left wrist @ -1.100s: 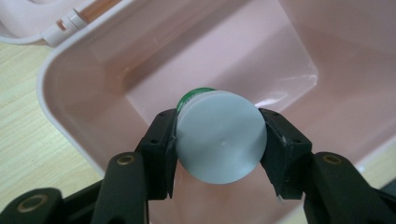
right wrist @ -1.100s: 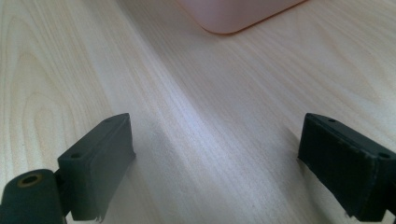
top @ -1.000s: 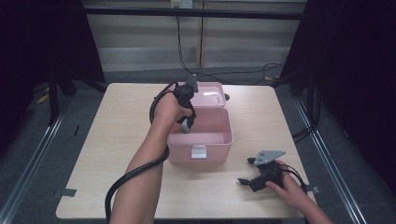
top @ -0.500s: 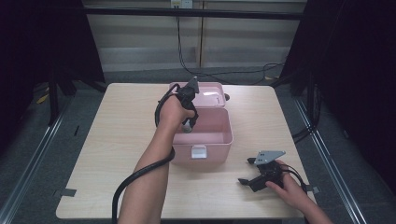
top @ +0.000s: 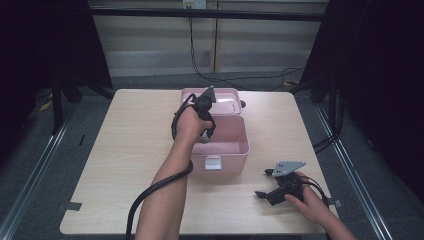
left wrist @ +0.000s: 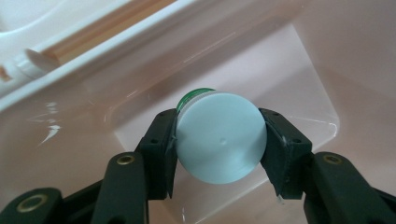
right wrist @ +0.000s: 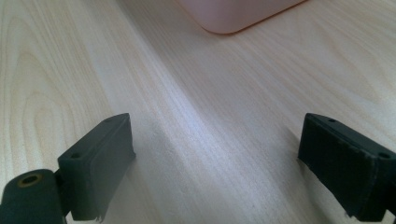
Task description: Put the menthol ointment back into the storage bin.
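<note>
Since the earlier frame your left gripper (left wrist: 219, 140) has sunk into the pink box (top: 235, 145) — jaws clamped on a pale round-capped bottle (left wrist: 219, 135) (green rim behind) above the floor — while your right gripper (right wrist: 219, 158) rests wide apart on the table (top: 125, 145).

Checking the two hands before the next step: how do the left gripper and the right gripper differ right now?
The left gripper is clamped on a round white-capped container; the right gripper stands wide open, holding nothing. The left hangs inside the pink box; the right sits low over the wooden table beside it. Both have black jaws.
</note>
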Demonstrator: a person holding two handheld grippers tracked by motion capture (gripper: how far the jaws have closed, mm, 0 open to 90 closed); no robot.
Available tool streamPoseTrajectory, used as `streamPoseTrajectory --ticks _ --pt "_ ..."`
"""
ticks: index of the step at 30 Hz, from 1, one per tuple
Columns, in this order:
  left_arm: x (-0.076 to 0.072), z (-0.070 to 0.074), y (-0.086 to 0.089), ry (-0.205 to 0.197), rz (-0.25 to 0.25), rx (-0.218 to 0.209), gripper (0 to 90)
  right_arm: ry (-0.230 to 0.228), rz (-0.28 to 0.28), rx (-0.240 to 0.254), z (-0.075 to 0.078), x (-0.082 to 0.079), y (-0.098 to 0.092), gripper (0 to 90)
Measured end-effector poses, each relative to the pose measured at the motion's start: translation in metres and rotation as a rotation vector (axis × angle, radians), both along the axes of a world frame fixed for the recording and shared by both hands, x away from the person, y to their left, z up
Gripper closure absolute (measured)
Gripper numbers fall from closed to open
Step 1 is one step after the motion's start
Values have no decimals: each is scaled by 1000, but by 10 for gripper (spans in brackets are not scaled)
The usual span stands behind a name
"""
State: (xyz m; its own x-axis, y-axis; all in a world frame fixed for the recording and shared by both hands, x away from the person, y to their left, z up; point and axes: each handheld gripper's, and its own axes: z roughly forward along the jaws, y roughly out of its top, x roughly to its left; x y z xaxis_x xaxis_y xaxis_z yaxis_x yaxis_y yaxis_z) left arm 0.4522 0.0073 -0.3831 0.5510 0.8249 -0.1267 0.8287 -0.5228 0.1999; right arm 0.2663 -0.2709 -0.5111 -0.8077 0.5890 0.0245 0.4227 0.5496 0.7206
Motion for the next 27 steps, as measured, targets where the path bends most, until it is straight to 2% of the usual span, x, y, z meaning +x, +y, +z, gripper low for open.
streamPoseTrajectory --ticks 13,16,27 --pt "1 -16 -1 -28 23 -7 500 -2 -1 1 0 0 0 96" --pt "1 -18 -1 -19 22 -4 499 -1 -1 1 0 0 0 95" --pt "1 -29 -3 -39 32 -12 499 0 -1 2 0 0 0 95"
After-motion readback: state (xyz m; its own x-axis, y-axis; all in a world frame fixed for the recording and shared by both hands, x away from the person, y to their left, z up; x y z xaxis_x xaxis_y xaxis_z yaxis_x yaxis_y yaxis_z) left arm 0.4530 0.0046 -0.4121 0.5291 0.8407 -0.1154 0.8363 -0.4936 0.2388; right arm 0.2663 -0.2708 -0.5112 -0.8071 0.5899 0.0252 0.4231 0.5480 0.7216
